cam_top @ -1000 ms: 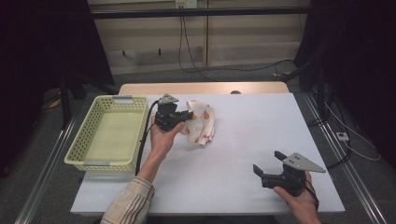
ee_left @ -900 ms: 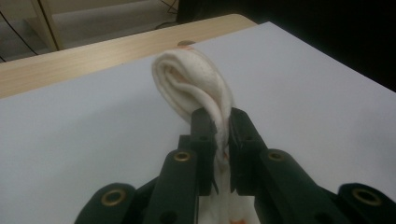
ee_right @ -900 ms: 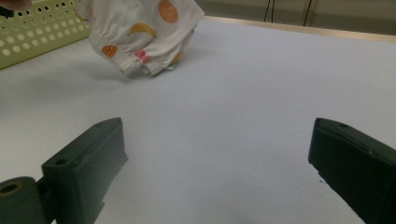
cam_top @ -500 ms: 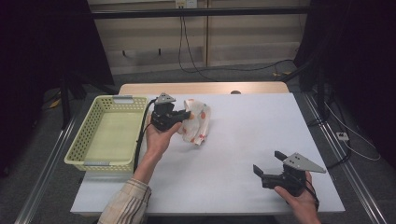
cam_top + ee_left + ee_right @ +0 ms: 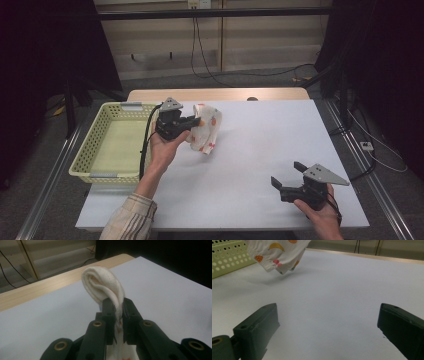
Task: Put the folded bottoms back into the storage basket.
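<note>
A small white cloth with a fruit print [image 5: 206,130] hangs off the table, pinched in my left gripper [image 5: 196,121], which is shut on it near the table's back left. In the left gripper view a fold of the cloth [image 5: 105,286] bulges up between the two black jaws of that left gripper [image 5: 117,308]. The right gripper view shows the cloth's [image 5: 277,252] lower edge clear of the white table [image 5: 342,290]. My right gripper [image 5: 286,176] rests at the front right, open, nothing between its fingers [image 5: 258,327].
A pale yellow-green plastic basket [image 5: 100,142] stands at the table's left edge, right beside the left hand. The white table top [image 5: 270,140] stretches between the two grippers. Cables and dark curtains lie beyond the far edge.
My left gripper has lifted the cloth and carried it a little leftwards, toward the basket. The right gripper has stayed where it was.
</note>
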Demonstrator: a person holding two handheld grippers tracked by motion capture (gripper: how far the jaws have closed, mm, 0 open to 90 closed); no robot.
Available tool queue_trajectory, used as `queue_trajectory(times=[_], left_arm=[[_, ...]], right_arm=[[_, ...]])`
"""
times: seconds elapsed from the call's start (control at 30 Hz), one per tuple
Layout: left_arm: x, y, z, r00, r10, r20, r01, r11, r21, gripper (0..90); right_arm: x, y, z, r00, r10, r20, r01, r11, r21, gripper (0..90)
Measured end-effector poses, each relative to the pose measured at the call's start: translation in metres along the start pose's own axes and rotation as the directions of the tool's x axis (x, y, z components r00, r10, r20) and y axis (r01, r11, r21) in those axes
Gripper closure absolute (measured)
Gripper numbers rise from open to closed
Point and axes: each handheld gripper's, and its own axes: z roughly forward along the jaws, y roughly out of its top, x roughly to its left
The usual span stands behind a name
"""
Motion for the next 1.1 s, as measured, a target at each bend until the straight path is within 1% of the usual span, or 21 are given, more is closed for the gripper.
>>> queue_trajectory(times=[0.17, 0.33, 0.53, 0.6, 0.77, 0.8, 0.87, 1.0, 1.03, 1.1], left_arm=[[0.0, 0.001, -0.006, 1.0, -0.001, -0.001, 0.001, 1.0, -0.005, 82.5], [-0.001, 0.003, -0.013, 0.9999, 0.011, -0.005, -0.011, 0.9999, -0.011, 82.5], [0.0, 0.004, -0.022, 0.9999, 0.009, -0.012, -0.009, 0.9998, -0.02, 82.5], [0.0, 0.004, -0.023, 0.9998, 0.01, -0.016, -0.01, 0.9998, -0.015, 82.5], [-0.001, 0.005, -0.031, 0.9997, 0.015, -0.017, -0.015, 0.9995, -0.027, 82.5], [-0.001, 0.005, -0.034, 0.9998, 0.016, -0.015, -0.017, 0.9992, -0.037, 82.5], [-0.001, 0.005, -0.035, 0.9998, 0.013, -0.016, -0.014, 0.999, -0.042, 82.5], [-0.001, 0.007, -0.04, 0.9995, 0.023, -0.024, -0.024, 0.9988, -0.043, 82.5], [-0.002, 0.009, -0.043, 0.9989, 0.033, -0.032, -0.034, 0.9987, -0.036, 82.5], [-0.003, 0.01, -0.045, 0.9986, 0.038, -0.036, -0.039, 0.9986, -0.035, 82.5]], right_arm=[[0.0, 0.0, 0.0, 1.0, 0.0, 0.002, 0.0, 1.0, 0.002, 3.1], [0.0, 0.0, 0.0, 1.0, 0.0, -0.001, 0.0, 1.0, 0.001, 2.8], [0.0, 0.0, 0.0, 1.0, 0.0, -0.002, 0.0, 1.0, 0.0, 2.8], [0.0, 0.0, 0.0, 1.0, 0.0, -0.002, 0.0, 1.0, 0.0, 2.8], [0.0, 0.0, 0.0, 1.0, -0.002, -0.004, 0.002, 1.0, 0.001, 2.8], [0.001, 0.0, 0.0, 1.0, -0.002, -0.005, 0.002, 1.0, 0.0, 2.7], [0.001, 0.0, 0.0, 1.0, -0.002, -0.004, 0.002, 1.0, -0.001, 2.7], [0.0, 0.0, 0.0, 1.0, -0.004, -0.004, 0.004, 1.0, -0.003, 2.7], [0.0, 0.0, 0.0, 1.0, -0.001, -0.002, 0.001, 1.0, -0.001, 2.7], [0.0, 0.0, 0.0, 1.0, -0.001, -0.002, 0.001, 1.0, -0.001, 2.7]])
